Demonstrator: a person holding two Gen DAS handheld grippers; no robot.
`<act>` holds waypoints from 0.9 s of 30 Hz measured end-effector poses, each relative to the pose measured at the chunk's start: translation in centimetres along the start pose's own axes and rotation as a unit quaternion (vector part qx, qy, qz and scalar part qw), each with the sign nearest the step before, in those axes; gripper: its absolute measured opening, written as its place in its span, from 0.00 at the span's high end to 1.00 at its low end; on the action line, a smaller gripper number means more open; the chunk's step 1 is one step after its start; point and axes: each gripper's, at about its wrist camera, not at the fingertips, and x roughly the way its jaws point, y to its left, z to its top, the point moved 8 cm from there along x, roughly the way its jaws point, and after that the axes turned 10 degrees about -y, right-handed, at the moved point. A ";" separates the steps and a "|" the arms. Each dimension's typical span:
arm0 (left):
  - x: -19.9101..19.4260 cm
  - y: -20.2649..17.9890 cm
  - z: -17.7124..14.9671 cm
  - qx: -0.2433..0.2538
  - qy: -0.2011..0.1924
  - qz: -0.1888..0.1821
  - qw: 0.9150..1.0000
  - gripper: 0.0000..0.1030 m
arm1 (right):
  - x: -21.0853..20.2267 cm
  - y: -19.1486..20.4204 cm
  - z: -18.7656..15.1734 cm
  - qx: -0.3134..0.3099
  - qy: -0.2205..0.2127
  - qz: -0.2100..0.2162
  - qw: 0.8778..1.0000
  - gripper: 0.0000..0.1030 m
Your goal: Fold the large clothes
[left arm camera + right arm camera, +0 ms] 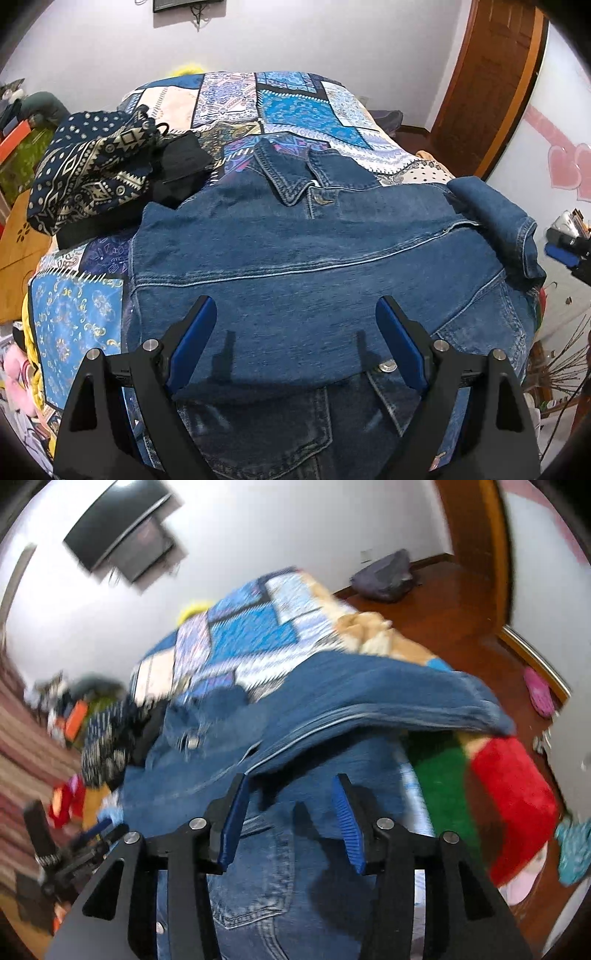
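A blue denim jacket (pixel 314 251) lies spread on the patchwork bedspread (pixel 288 107), collar toward the far end, one sleeve (pixel 495 221) folded in at the right. My left gripper (pixel 295 306) is open and empty just above the jacket's lower half. My right gripper (pixel 291 782) is open and empty above the jacket (pixel 295 856), close under the raised sleeve (pixel 388 694). The right wrist view is blurred by motion. The right gripper (pixel 569 243) also shows at the right edge of the left wrist view.
A pile of patterned navy cloth and a black garment (pixel 110 166) sits on the bed's far left. A red and green blanket (pixel 491 782) hangs off the right side. A wooden door (pixel 491 85) stands at the right. A pink slipper (pixel 539 694) lies on the floor.
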 end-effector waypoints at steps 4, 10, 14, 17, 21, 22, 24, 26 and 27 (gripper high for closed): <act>0.5 -0.7 0.2 0.003 0.002 -0.001 1.000 0.15 | -1.1 -3.7 1.6 0.035 -0.035 -0.045 0.998 0.57; 1.3 -1.6 0.0 0.005 0.012 -0.001 1.000 0.15 | -0.5 -8.9 2.4 0.148 -0.049 -0.059 0.986 0.57; 1.9 -2.0 -0.1 0.010 0.019 0.001 1.000 0.15 | 1.2 -11.6 1.9 0.222 -0.041 -0.060 0.972 0.57; 2.2 -2.1 0.0 0.010 0.020 0.002 1.000 0.15 | 2.8 -12.6 1.5 0.256 -0.032 -0.053 0.965 0.57; 2.6 -1.9 0.1 0.003 0.024 0.004 1.000 0.15 | 4.8 -14.2 1.4 0.305 -0.022 -0.033 0.952 0.57; 2.7 -1.7 0.1 0.000 0.025 0.004 1.000 0.15 | 5.3 -14.6 1.5 0.314 -0.026 -0.032 0.949 0.57; 2.8 -1.5 0.0 -0.004 0.025 0.005 1.000 0.15 | 5.7 -15.1 1.6 0.314 -0.032 -0.042 0.948 0.57; 2.9 -1.3 0.0 -0.006 0.026 0.006 1.000 0.15 | 5.9 -15.2 2.1 0.303 -0.039 -0.048 0.951 0.57; 2.9 -1.2 -0.1 -0.006 0.025 0.008 1.000 0.15 | 5.9 -15.1 2.3 0.293 -0.044 -0.054 0.954 0.60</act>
